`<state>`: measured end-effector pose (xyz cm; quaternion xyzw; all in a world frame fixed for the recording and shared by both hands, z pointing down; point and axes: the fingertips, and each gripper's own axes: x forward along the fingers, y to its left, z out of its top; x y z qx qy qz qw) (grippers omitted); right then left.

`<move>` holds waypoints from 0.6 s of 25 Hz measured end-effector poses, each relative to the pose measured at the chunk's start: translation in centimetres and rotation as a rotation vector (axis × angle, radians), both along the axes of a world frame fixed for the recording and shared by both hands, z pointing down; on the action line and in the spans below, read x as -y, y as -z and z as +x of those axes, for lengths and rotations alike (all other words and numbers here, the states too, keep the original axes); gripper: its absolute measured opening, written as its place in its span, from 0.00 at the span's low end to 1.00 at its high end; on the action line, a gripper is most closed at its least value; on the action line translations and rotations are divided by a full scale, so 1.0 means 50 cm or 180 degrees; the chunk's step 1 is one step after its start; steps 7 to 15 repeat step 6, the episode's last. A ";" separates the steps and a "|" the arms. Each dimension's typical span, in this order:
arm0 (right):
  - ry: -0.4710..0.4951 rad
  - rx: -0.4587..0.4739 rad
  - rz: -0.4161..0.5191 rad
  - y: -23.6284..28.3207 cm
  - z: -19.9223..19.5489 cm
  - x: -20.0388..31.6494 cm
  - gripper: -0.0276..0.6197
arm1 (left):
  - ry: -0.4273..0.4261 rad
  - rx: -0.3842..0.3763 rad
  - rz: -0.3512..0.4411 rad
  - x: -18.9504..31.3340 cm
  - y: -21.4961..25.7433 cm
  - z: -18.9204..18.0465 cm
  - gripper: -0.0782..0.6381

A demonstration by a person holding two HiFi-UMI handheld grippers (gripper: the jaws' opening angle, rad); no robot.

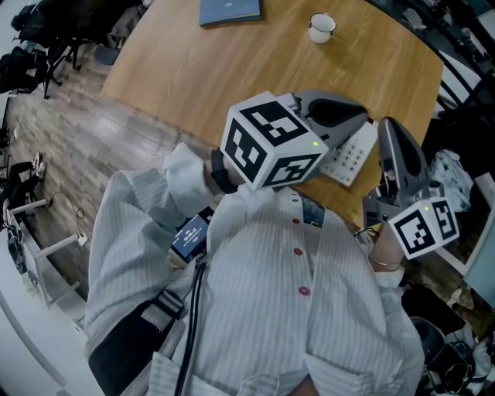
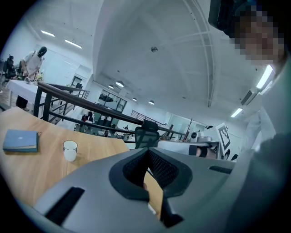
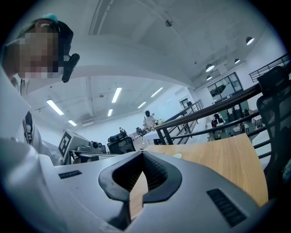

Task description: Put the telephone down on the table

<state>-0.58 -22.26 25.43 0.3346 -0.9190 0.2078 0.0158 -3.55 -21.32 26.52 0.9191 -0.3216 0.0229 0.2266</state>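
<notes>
holding a gripper in each hand over the near edge of the wooden table (image 1: 232, 69), person in a white striped shirt (image 1: 278, 309). left gripper (image 1: 362, 116) fingers closed right together, nothing between them, empty. right gripper (image 1: 389, 125) same, fingers closed tight, empty. each gripper view shows only bare table wood through the gap behind the closed tips. telephone (image 1: 349, 158), white with a keypad, lies flat on the table at its near edge, between the two grippers, partly hidden under the left gripper's grey body; neither gripper has hold of it, contact with the left one can't be told. white cup (image 1: 322, 27) and blue book (image 1: 230, 10) sit well apart from it at the table's far side. small screen device (image 1: 189, 236) clipped at the person's chest.
</notes>
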 end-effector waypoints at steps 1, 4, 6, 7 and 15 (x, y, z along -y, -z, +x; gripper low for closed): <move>-0.0002 -0.0003 -0.0002 0.000 0.000 0.000 0.10 | -0.0005 0.0015 0.0000 0.000 -0.001 0.000 0.12; -0.0024 -0.0009 -0.0007 0.003 0.003 -0.004 0.10 | -0.0033 0.0044 -0.0004 -0.004 -0.001 0.003 0.12; -0.0052 -0.0010 -0.0007 0.006 0.007 -0.006 0.10 | -0.0066 0.0058 -0.0006 -0.006 0.000 0.008 0.12; -0.0052 -0.0010 -0.0007 0.006 0.007 -0.006 0.10 | -0.0066 0.0058 -0.0006 -0.006 0.000 0.008 0.12; -0.0052 -0.0010 -0.0007 0.006 0.007 -0.006 0.10 | -0.0066 0.0058 -0.0006 -0.006 0.000 0.008 0.12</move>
